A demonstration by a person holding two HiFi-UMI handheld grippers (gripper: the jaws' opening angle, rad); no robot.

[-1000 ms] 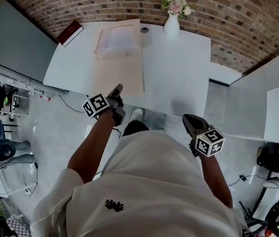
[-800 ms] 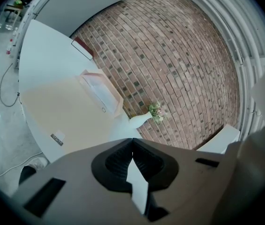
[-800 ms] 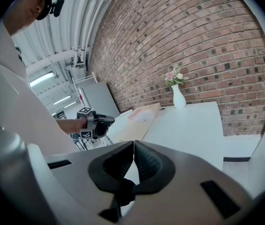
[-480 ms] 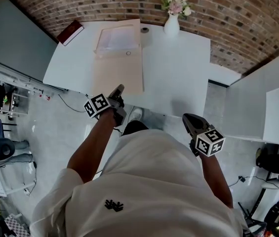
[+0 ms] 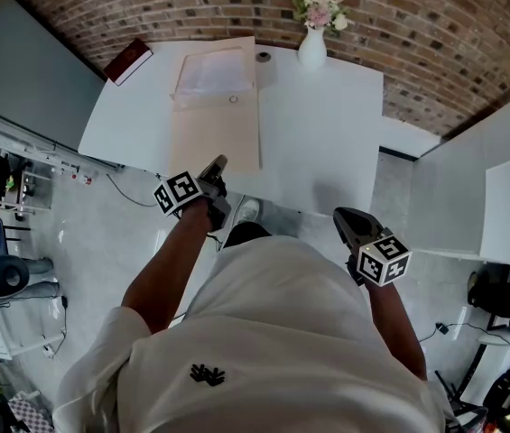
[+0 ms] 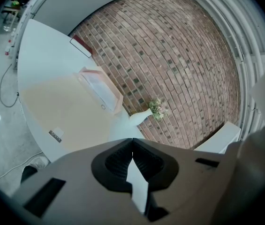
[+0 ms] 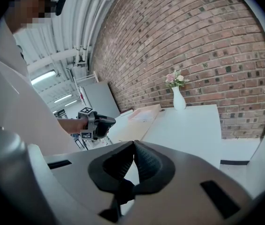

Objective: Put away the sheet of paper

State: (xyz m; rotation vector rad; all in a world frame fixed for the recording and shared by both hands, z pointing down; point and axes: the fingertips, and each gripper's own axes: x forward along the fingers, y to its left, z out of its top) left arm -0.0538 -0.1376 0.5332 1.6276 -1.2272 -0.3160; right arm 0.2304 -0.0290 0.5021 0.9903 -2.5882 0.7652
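Two pairs of jaws pressed together, both empty: left hand-held gripper (image 5: 217, 163) over the near edge of the surface (image 5: 327, 133), right hand-held gripper (image 5: 341, 215) at its 4 o'clock; sheet of paper (image 5: 211, 70) lies at 12 o'clock on the tan folder (image 5: 214, 138)

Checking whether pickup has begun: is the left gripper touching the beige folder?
Apart. The left gripper view shows the left gripper shut in the air, the folder lying well beyond it.

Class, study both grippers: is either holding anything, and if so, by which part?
Nothing is held: the left gripper and the right gripper are both shut and empty.
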